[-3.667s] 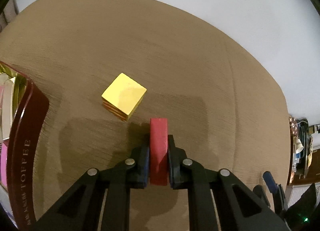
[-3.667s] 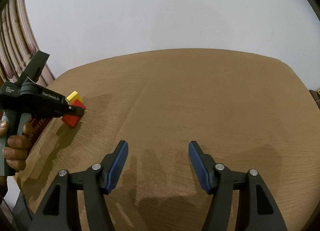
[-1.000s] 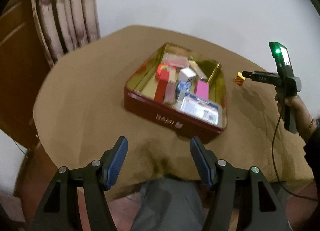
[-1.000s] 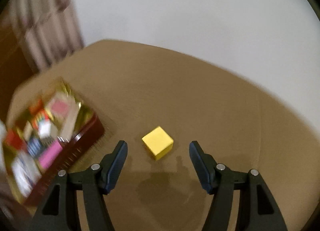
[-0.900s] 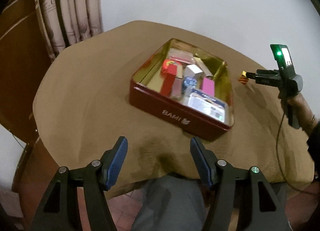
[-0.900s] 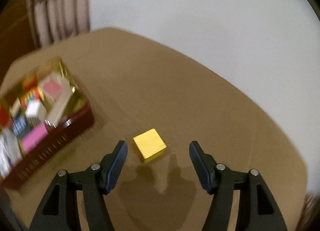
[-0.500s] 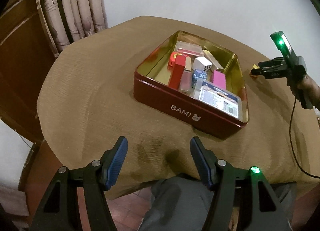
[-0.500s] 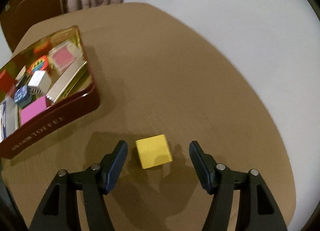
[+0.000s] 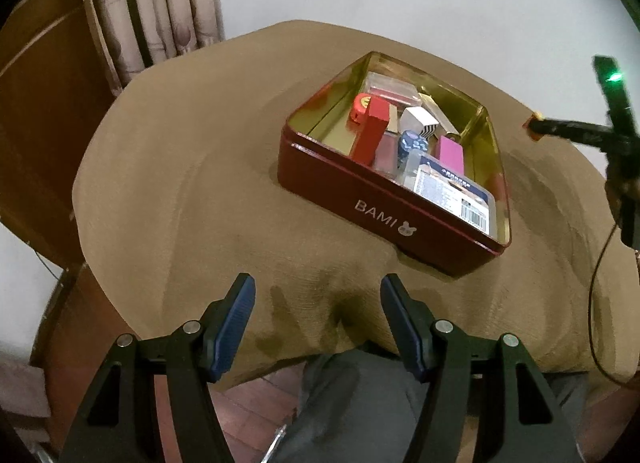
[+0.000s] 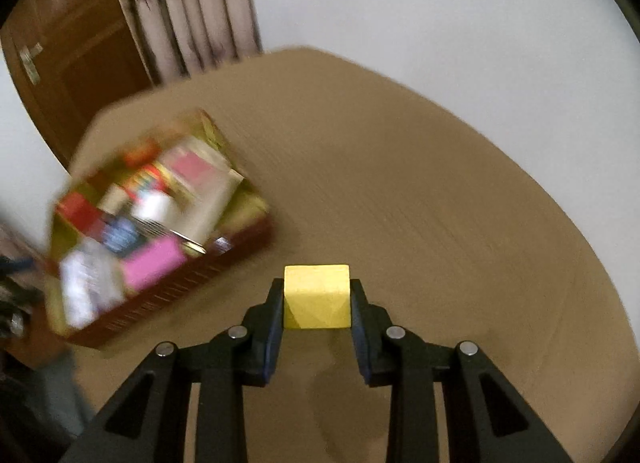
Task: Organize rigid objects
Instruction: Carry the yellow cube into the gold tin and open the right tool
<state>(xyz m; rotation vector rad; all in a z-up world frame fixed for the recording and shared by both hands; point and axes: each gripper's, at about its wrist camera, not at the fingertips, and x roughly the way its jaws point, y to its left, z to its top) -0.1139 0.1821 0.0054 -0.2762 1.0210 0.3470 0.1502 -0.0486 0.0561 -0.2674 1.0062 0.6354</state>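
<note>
My right gripper (image 10: 317, 303) is shut on a yellow cube (image 10: 316, 297) and holds it over the brown table, right of the red tin (image 10: 188, 283). In the left wrist view the right gripper (image 9: 536, 127) shows at the far right with the cube's edge at its tip. The red tin marked BAMI (image 9: 384, 215) holds a red block (image 9: 372, 131), a pink block (image 9: 450, 149) and several other small items. My left gripper (image 9: 316, 319) is open and empty at the table's near edge.
The brown tablecloth (image 9: 200, 167) covers a round table. A curtain (image 9: 160, 11) and a wooden door (image 9: 36, 111) stand at the back left. A person's grey trousers (image 9: 360, 403) show below the table edge. A cable (image 9: 600, 271) hangs at the right.
My right gripper has closed on the yellow cube and lifted it; half a second ago the cube lay between the open jaws. The left gripper has stayed open and shifted slightly.
</note>
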